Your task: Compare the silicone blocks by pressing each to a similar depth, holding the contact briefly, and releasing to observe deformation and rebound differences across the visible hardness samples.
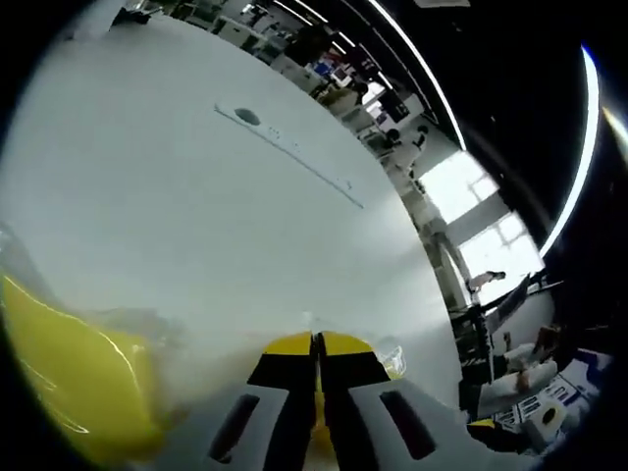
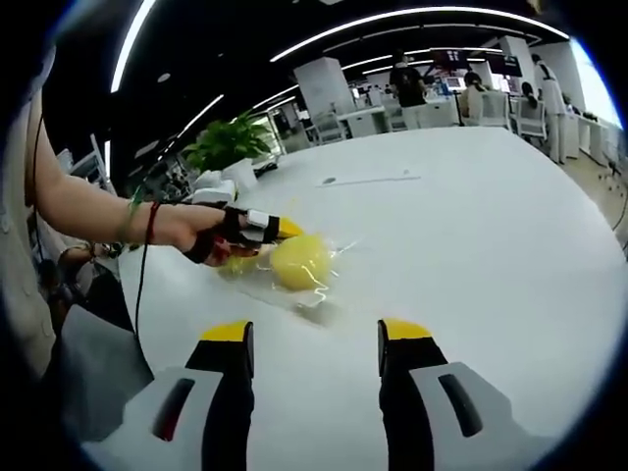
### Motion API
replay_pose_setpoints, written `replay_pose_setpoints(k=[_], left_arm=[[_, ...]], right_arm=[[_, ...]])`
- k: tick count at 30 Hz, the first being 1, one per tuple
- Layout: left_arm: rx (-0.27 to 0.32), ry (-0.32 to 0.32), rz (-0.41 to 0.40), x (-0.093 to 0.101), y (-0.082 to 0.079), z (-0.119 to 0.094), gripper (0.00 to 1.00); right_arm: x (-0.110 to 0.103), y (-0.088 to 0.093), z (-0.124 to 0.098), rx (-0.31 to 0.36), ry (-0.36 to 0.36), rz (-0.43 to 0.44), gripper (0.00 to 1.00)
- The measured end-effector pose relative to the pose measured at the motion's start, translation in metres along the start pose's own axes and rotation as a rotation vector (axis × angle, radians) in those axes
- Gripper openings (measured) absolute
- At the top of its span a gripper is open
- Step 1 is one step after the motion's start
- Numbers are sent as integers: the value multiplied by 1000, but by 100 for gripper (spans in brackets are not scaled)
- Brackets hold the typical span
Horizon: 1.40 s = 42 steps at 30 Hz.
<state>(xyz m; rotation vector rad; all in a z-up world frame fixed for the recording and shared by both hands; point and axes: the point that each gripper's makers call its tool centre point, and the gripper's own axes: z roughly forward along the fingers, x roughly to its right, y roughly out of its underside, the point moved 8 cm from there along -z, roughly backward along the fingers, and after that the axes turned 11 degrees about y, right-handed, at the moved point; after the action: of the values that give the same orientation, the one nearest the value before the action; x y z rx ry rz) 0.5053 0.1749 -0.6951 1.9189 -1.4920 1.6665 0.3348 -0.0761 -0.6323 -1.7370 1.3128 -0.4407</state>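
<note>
I see a big white table (image 2: 510,226). A round yellow silicone block (image 2: 299,261) in clear plastic wrap (image 2: 329,280) lies on it. My right gripper (image 2: 316,339) hangs over the table just in front of the block, its jaws wide apart and holding nothing. My left gripper (image 2: 278,229), held in a person's hand (image 2: 191,231), touches the far side of the block. In the left gripper view, the left gripper (image 1: 316,343) has its jaws pressed together, with a blurry yellow shape (image 1: 74,378) beside them.
</note>
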Motion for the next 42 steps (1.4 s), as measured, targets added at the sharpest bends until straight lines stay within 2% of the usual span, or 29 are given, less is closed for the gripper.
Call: replay_pose_setpoints(k=[5,8,17,20,27,35,42], left_arm=[[-25,-10,-4,3,-1,-5,0],[-35,-13,26,6,0,-10,0],[-12,6,56,15,1,-16,0],[-15,25,97,23,0,-18,0],[-5,84,111,43,1,-27,0],[-4,139,118,60,9,-46,0],[-23,199,152,81,13,-61,0]], right_arm=[[0,0,1,-3,-3,-2,46],[-2,0,1,-1,-6,-2,46],[-4,-2,0,-1,-14,-9,45],[-4,-3,-2,3,-14,-10,45],[-11,-8,-5,7,-21,-27,44],[-21,-13,-11,13,-31,-51,44],[-27,-18,-20,30,-32,-72,46]])
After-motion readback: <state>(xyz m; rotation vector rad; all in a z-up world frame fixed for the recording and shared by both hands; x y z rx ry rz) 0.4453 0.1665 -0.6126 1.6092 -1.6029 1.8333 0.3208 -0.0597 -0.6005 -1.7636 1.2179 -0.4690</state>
